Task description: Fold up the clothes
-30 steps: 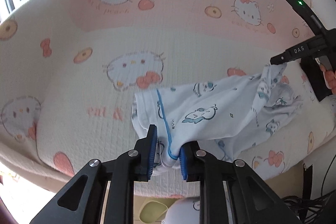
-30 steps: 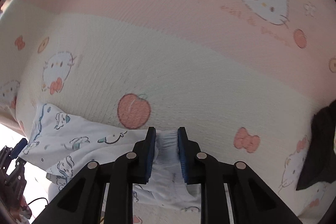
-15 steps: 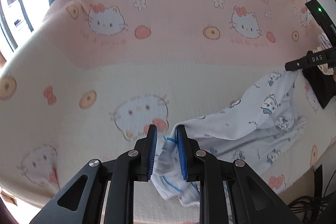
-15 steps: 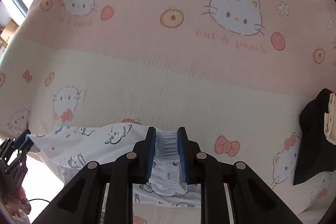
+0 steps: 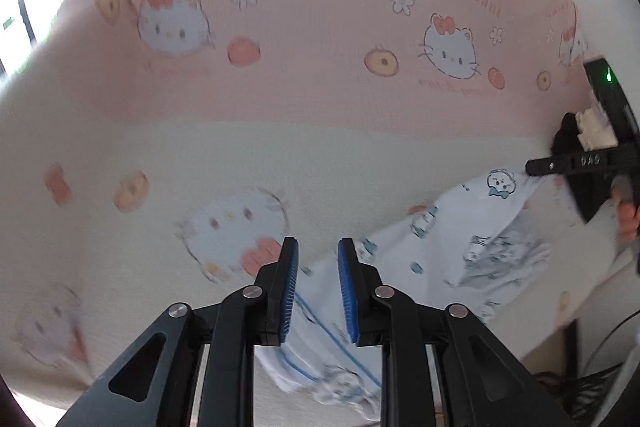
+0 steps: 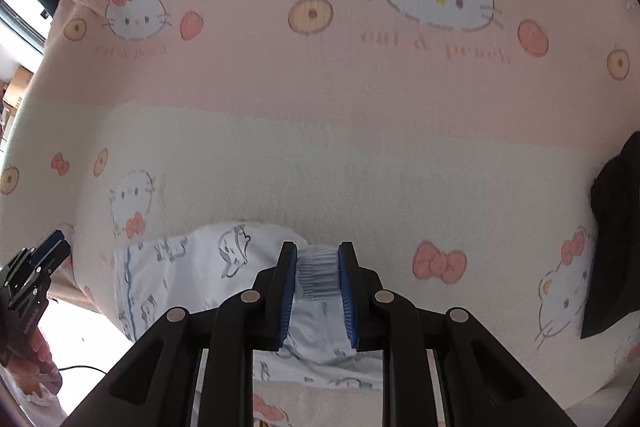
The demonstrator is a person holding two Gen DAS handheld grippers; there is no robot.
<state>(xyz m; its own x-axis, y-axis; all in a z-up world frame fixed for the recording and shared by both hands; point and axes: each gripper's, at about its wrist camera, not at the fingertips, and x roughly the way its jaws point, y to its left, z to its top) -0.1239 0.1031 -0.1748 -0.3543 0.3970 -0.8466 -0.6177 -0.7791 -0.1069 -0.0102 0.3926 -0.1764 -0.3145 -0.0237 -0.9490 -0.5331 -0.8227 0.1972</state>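
The white printed garment [image 5: 472, 239] in the left wrist view trails across the cream part of the cartoon-cat bed sheet [image 5: 280, 155] near the bed's near edge, passing below the left gripper [image 5: 318, 255], whose jaws are opening with no cloth pressed between them. In the right wrist view the right gripper [image 6: 319, 259] has its jaws clamped on the garment's gathered waistband [image 6: 318, 269], the rest lying toward the near left corner, a dark cloth [image 6: 616, 251] at the right edge.

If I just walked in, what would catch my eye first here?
Probably the big pink and cream cat-print blanket filling both views. Then the small white cartoon-print garment lying low on it, its ribbed edge pinched in the right gripper, while the left gripper is opening above its other end.
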